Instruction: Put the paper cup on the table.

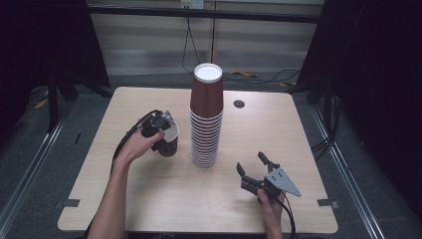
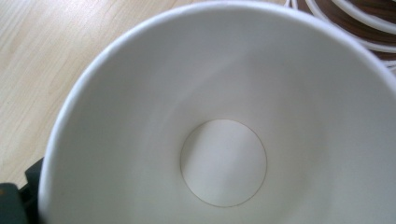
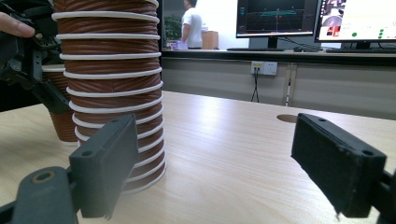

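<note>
- Standing upright on the table (image 1: 149,199), at about nine o'clock from the tall stack of cups (image 1: 206,119): a single brown cup (image 1: 170,142) with a white inside.
- Sitting right at the mouth of that cup: the left gripper (image 1: 160,130), held in the left hand (image 1: 137,147).
- Looking straight down into the cup (image 2: 224,140) from the left gripper view, white round bottom in plain sight, rim close all around.
- Peeking out at seven o'clock of the rim in that view: a bit of black jaw, outside the cup wall.
- Opened up wide just now, those left jaws; cannot tell if a pad touches the rim.
- Resting low near the table at about four o'clock from the stack: the right gripper (image 1: 253,167), in the right hand (image 1: 271,206).
- Spread wide apart, the right jaws, nothing between them but bare table top.
- Seen from the right gripper (image 3: 224,172) view: stack of cups (image 3: 112,84) at ten o'clock, just past the near jaw, not touching it.
- Showing past the stack at nine o'clock in that view: the single cup (image 3: 63,121) and the left gripper (image 3: 28,65).
</note>
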The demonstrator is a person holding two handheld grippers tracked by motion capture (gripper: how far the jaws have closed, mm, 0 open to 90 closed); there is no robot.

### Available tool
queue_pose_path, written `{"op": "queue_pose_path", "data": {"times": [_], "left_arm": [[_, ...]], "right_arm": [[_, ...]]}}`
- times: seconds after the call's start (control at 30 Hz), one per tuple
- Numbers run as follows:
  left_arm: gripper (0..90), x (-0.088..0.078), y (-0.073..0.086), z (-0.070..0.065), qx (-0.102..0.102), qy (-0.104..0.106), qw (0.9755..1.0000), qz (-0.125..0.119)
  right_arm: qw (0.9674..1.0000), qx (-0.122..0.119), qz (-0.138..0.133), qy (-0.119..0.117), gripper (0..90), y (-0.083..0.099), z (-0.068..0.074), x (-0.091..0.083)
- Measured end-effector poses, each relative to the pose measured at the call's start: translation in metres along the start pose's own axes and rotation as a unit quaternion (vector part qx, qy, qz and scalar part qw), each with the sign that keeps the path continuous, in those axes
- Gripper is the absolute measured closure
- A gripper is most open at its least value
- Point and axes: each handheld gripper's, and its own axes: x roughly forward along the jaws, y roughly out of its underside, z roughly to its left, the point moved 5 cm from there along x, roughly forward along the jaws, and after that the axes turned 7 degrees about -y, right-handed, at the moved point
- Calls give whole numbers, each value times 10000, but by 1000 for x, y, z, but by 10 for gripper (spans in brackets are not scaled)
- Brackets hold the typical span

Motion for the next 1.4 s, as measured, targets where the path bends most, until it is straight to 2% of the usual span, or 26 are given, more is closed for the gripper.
{"op": "queue_pose_path", "data": {"times": [0.1, 0.4, 0.43, 0.47, 0.5, 0.53, 0.57, 0.63, 0.7, 0.73, 0.77, 0.8, 0.9, 1.0, 1.03, 1.07, 1.13, 1.17, 1.23, 1.27, 1.3, 1.33, 1.37, 1.4], "left_arm": [[0, 1, 3, 1, -133, -6, 9999, -67], [19, 0, 13, 2, -163, -35, 9995, -281], [19, 1, 14, 1, -303, -43, 9988, -379], [31, 0, 16, 2, -215, -46, 9991, -371], [60, 0, 17, 1, -392, -70, 9979, -506], [114, -1, 19, 2, -297, -39, 9983, -508], [145, -1, 21, 1, -304, -24, 9978, -592], [141, 0, 23, -2, -493, -62, 9961, -732], [143, -1, 26, -1, -422, -46, 9963, -749], [143, -1, 26, -3, -648, -65, 9941, -866], [143, -2, 28, -2, -525, -74, 9953, -815], [144, -2, 31, -3, -728, -65, 9927, -961], [153, -1, 34, -3, -738, -44, 9923, -992], [158, 5, 41, -4, -646, -62, 9949, -771], [158, 6, 42, -5, -671, -27, 9948, -769], [159, 6, 43, -7, -824, -9, 9921, -948], [158, 5, 45, -9, -978, 4, 9889, -1121], [158, 4, 49, -8, -975, -10, 9896, -1062], [158, 4, 58, -10, -1113, 71, 9879, -1075], [159, 4, 58, -10, -1113, 71, 9879, -1075], [159, 3, 61, -11, -1178, 46, 9868, -1114], [159, 0, 62, -12, -1267, 29, 9836, -1285], [162, -4, 63, -13, -1386, 41, 9792, -1482], [162, -7, 65, -14, -1464, 40, 9764, -1586]], "right_arm": [[10000, 6, 1, 0, 145, 0, 0, 0], [10000, 0, -3, -1, 145, 0, 0, 0], [10000, 0, -3, -1, 145, 0, 0, 0], [10000, 6, -2, -1, 145, 0, 0, 0], [10000, 4, -2, -1, 145, 0, 0, 0], [10000, 4, -3, -1, 145, 0, 0, 0], [10000, 4, -2, -1, 145, 0, 0, 0], [10000, 4, -2, -1, 145, 0, 0, 0], [10000, 4, -3, -2, 145, 0, 0, 0], [10000, 0, -5, -2, 145, 0, 0, 0], [10000, 0, -5, -2, 145, 0, 0, 0], [10000, 5, -3, -1, 145, 0, 0, 0], [10000, 4, -5, -2, 145, 0, 0, 0], [10000, 6, -5, -6, 145, 0, 0, 0], [10000, 6, -5, -6, 145, 0, 0, 0], [10000, 2, -7, -6, 145, 0, 0, 0], [10000, 1, -6, -7, 144, 0, 0, 0], [10000, 1, -6, -7, 144, 0, 0, 0], [10000, 1, -8, -13, 144, 0, 0, 0], [10000, 1, -8, -13, 144, 0, 0, 0], [10000, 6, -4, -17, 144, 0, 0, 0], [10000, 1, -6, -19, 144, 0, 0, 0], [10000, 1, -1, -28, 144, 0, 0, 0], [10000, 2, 1, -32, 143, 0, 0, 0]]}}
